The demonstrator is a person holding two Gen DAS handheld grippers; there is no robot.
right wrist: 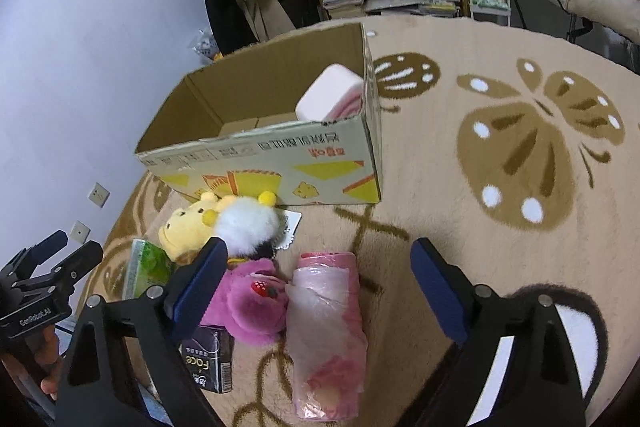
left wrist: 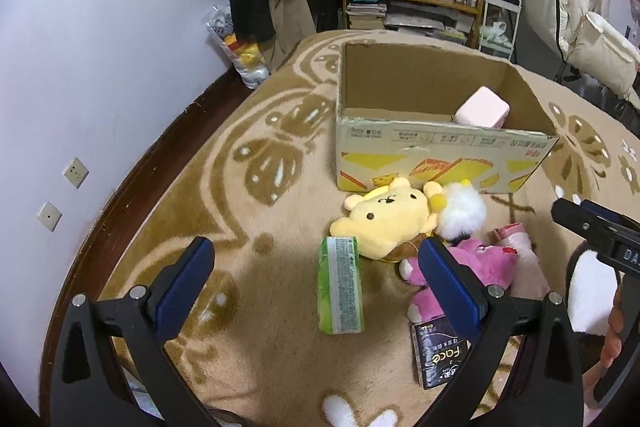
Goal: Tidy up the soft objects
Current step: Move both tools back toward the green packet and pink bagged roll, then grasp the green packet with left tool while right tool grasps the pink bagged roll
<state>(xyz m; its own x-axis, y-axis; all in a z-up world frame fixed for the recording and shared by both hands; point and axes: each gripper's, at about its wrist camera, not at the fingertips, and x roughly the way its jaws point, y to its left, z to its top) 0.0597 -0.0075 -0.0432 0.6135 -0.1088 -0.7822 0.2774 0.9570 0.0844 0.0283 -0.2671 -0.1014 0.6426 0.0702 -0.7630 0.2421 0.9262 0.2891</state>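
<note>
Soft items piled on the carpet (left wrist: 248, 267) in front of the cardboard box (left wrist: 436, 163): yellow bear plush (left wrist: 384, 219), white fluffy toy (left wrist: 462, 207), purple plush (right wrist: 250, 303), green tissue pack (left wrist: 340, 287), black tissue pack (right wrist: 210, 363), pink plastic-bag roll (right wrist: 326, 331). A pink pack (right wrist: 328, 95) sits in the box. All likely light and squashy; the roll probably slippery, so grip mid-body. Left claw (left wrist: 316, 283) spread wide, empty, over the green pack. Right claw (right wrist: 320, 279) spread wide, empty, over the roll.

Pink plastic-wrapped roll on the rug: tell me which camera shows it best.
The right wrist view: the pink plastic-wrapped roll lies whole and close between the open right tool's fingers. The left wrist view catches only its end, behind the pink plush toy.
</note>
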